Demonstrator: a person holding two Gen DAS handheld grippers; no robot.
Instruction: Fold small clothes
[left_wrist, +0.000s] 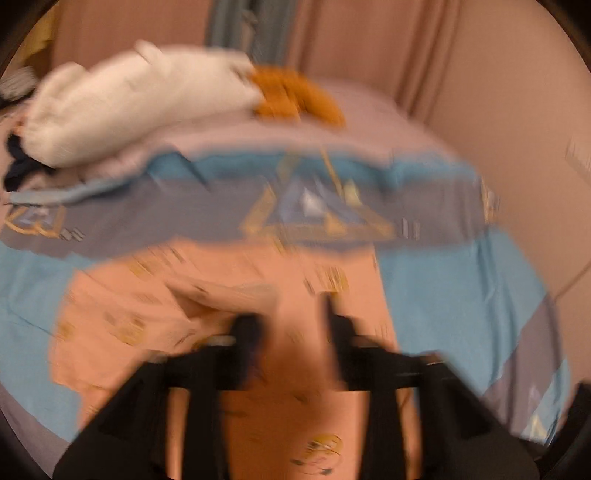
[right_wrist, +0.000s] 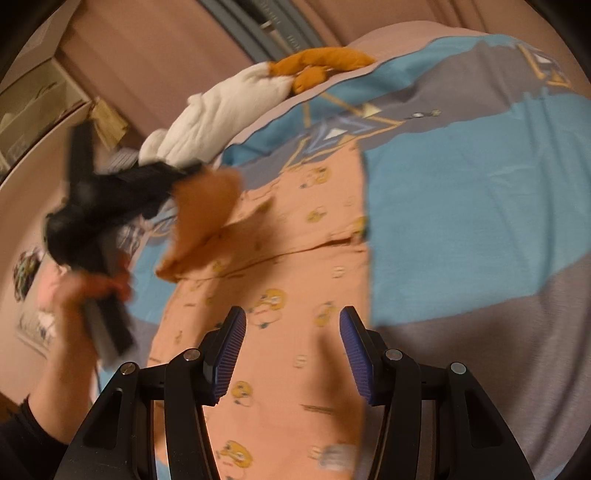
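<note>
A peach-pink garment with yellow cartoon prints (right_wrist: 295, 295) lies spread on the bed; it also fills the lower left wrist view (left_wrist: 229, 295). My right gripper (right_wrist: 291, 347) is open and empty just above the garment's middle. My left gripper (left_wrist: 291, 325) looks open with cloth between and under its blurred fingers. From the right wrist view, the left gripper (right_wrist: 173, 184) appears at the left with a lifted flap of the garment (right_wrist: 207, 221) at its tip. Motion blur hides whether it grips that flap.
The bed cover (right_wrist: 461, 192) is blue and grey with a gold pattern. A white garment (left_wrist: 129, 107) and an orange one (left_wrist: 295, 92) are piled at the bed's far side. Pink curtains (left_wrist: 406, 44) hang behind. A cabinet (right_wrist: 33, 99) stands at the left.
</note>
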